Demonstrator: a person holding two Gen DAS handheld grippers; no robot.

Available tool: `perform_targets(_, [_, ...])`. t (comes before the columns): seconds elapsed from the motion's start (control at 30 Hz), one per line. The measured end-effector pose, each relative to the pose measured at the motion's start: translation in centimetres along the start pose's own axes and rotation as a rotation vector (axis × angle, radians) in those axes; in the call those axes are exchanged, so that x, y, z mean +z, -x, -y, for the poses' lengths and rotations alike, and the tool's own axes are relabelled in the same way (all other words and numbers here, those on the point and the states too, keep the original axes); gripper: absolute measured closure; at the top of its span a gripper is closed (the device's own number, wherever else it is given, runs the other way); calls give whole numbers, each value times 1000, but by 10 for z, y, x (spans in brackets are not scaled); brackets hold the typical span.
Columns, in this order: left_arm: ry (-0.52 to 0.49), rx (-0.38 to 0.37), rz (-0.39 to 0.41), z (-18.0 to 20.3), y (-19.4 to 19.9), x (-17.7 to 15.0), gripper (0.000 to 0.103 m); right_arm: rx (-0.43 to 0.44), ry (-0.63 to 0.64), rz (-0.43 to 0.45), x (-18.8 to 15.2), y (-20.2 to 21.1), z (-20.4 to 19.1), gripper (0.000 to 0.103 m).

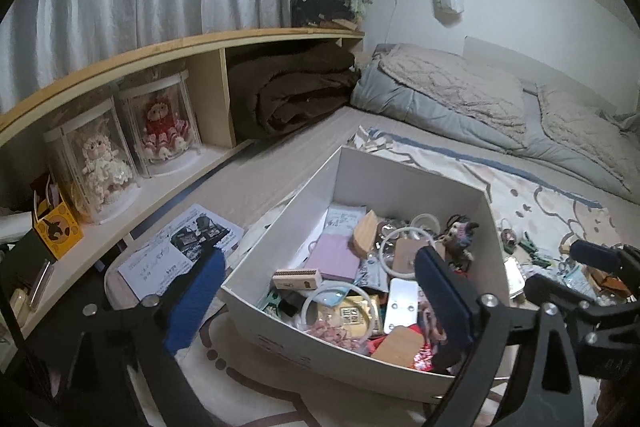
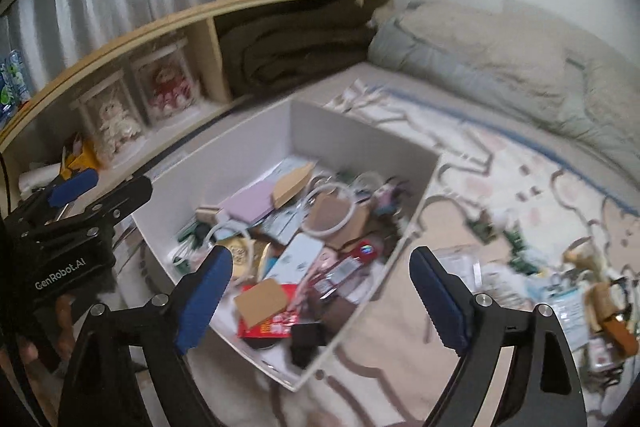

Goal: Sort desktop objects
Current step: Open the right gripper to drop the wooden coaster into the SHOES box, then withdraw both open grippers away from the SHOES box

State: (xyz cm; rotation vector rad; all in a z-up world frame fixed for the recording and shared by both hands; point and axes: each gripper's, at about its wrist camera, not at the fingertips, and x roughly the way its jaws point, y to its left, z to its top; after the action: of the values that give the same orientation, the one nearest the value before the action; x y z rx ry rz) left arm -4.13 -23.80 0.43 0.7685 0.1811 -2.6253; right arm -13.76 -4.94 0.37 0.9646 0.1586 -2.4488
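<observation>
Left wrist view: the left gripper [image 1: 320, 295] hangs with jaws apart and empty over a white box [image 1: 408, 183] crammed with small items. Beyond it to the left, a shelf [image 1: 176, 47] holds two dolls in clear cases [image 1: 160, 127]. The right gripper [image 2: 320, 291], also spread wide and empty, has loose clutter [image 2: 560, 287] on the blanket to its right.

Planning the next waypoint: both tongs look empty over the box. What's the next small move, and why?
Probably swing the right tongs right and down toward the loose pile on the blanket. Both it and the left tongs are open with nothing between the pads, the white box already holds many items, and small things remain outside it.
</observation>
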Motion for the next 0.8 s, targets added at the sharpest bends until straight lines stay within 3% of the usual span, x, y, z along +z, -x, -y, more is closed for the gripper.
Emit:
perform_targets(0.17, [-5, -28, 25, 10, 22, 0, 0, -31, -18, 36, -2, 19, 11, 0])
perform_targets(0.8, [-45, -66, 70, 36, 96, -19, 0, -126, -63, 146, -38, 95, 46, 0])
